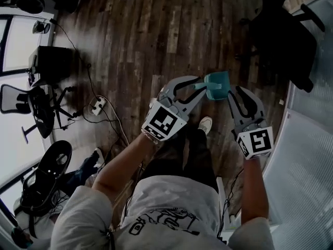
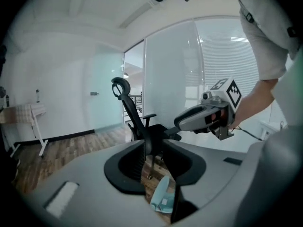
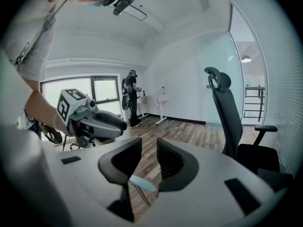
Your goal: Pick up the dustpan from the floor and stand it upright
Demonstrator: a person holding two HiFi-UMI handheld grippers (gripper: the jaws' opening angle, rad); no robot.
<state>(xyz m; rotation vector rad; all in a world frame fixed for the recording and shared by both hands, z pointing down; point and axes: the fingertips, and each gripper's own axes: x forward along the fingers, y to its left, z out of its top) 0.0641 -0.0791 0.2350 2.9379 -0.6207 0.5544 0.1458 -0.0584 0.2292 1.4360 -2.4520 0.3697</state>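
Dustpan (image 1: 218, 84) is teal, down on the wood floor (image 1: 156, 35), in neither grip. Near to far: our torso and both forearms fill the bottom of the head view, then the two marker cubes, then the jaws, then the pan past the tips.

Left gripper (image 1: 203, 86) has its jaws wide, nothing between the pads. In the left gripper view we only see the pan through the gap, low down and small, with bare floor round it. Right gripper (image 1: 234, 90) has its jaws apart too, with a narrower gap, and is empty. Its view shows just a teal sliver low between them.

Both grippers point forward and a bit down, so the pan lies ahead of and below the tips, well under them, we judge. In the head view it sits between the two sets of tips: the left tips over its left side, the right tips at its right edge. Neither hand is clearly nearer.

Long axis looks up-and-down, narrow end on top in the left gripper view, so we judge it stands on end, though we are not certain. If so, the task looks about done, and the next move only needs the hands clear so nothing knocks it.

One shoe (image 1: 206, 124) is near it on our side. Beyond it is a black office chair (image 1: 283, 35) by the glass wall (image 1: 312, 155).
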